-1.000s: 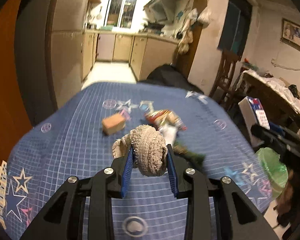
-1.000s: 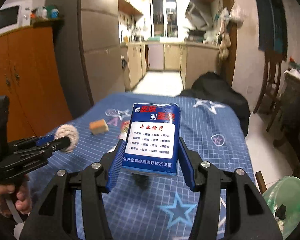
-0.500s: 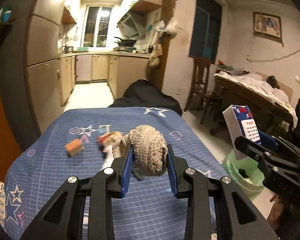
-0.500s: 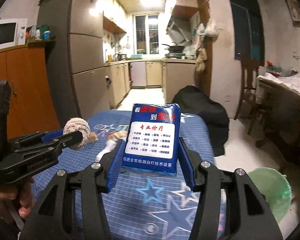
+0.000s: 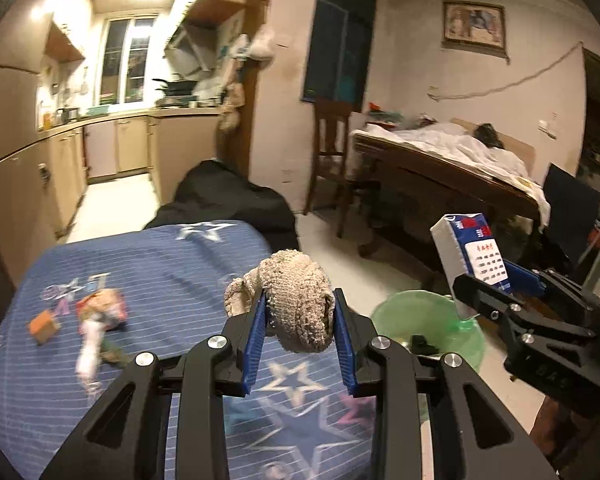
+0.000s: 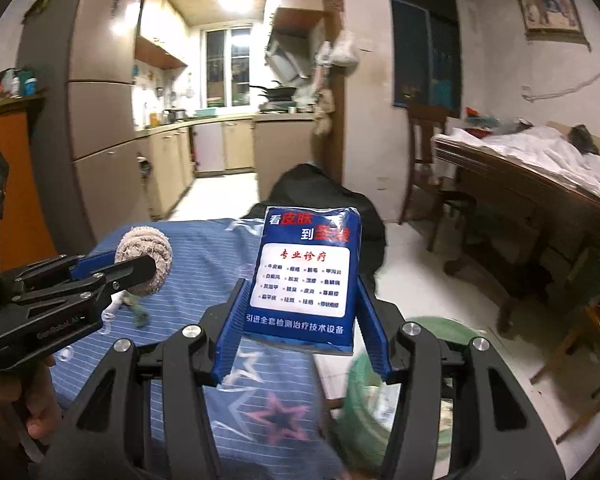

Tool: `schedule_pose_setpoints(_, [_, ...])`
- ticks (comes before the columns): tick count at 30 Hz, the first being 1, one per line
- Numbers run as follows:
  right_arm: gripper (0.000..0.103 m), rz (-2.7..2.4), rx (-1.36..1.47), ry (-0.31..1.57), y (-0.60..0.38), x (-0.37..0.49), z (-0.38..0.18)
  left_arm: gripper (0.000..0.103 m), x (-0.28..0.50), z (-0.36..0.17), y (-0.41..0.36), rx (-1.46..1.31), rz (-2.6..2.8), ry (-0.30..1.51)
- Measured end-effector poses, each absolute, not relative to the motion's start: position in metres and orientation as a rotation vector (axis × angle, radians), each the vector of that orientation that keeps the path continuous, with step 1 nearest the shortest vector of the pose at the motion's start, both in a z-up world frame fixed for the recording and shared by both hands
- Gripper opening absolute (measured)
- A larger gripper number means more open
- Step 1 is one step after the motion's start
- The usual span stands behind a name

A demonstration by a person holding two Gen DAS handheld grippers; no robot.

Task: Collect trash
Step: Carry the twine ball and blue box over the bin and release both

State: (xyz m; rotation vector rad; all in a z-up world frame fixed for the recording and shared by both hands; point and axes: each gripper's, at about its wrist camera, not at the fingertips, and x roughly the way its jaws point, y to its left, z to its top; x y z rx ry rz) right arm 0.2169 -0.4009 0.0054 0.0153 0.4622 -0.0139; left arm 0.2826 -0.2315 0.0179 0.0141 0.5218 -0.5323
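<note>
Left wrist view: scraps (image 5: 96,320) on the table (image 5: 172,264), left of the jaws, are blurred beyond naming. The bin (image 5: 428,320) is half hidden behind the right finger. The left gripper (image 5: 298,322) is clamped on a cloth wad (image 5: 296,300).

Right wrist view: the bin (image 6: 364,400) below the jaws is smeared and mostly covered. The right gripper (image 6: 304,320) grips a blue packet (image 6: 306,276), upright between its pads.

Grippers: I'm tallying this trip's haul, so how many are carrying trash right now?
2. The left gripper grips a beige cloth wad; the right gripper grips a blue packet.
</note>
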Motion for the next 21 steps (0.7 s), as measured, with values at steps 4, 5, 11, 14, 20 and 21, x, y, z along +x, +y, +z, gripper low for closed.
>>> schedule_pose_setpoints(4, [0.050,-0.072,0.020,0.479,-0.434,0.215,0.001,0.033,0.291,0.016,-0.275,0.031,-0.597,0.531])
schedule_pose_setpoints(5, [0.050,-0.086,0.020,0.484,-0.440,0.215,0.000,0.033,0.293,0.015,-0.288,0.036,-0.617,0.535])
schedule_pose_setpoints(11, [0.050,-0.146,0.043,0.554,-0.487,0.222,-0.011,0.033,0.305,0.007,-0.346,0.054,-0.713,0.564])
schedule_pose_setpoints(14, [0.050,-0.148,0.075,0.615,-0.510,0.231,-0.022,0.033,0.319,0.002,-0.371,0.050,-0.756,0.601])
schedule_pose_setpoints(20, [0.050,-0.135,0.160,0.755,-0.553,0.252,-0.047,0.033,0.356,-0.023,-0.413,0.050,-0.832,0.708])
schedule_pose_setpoints(21, [0.050,-0.136,0.171,0.769,-0.556,0.255,-0.049,0.033,0.364,-0.030,-0.421,0.047,-0.839,0.733])
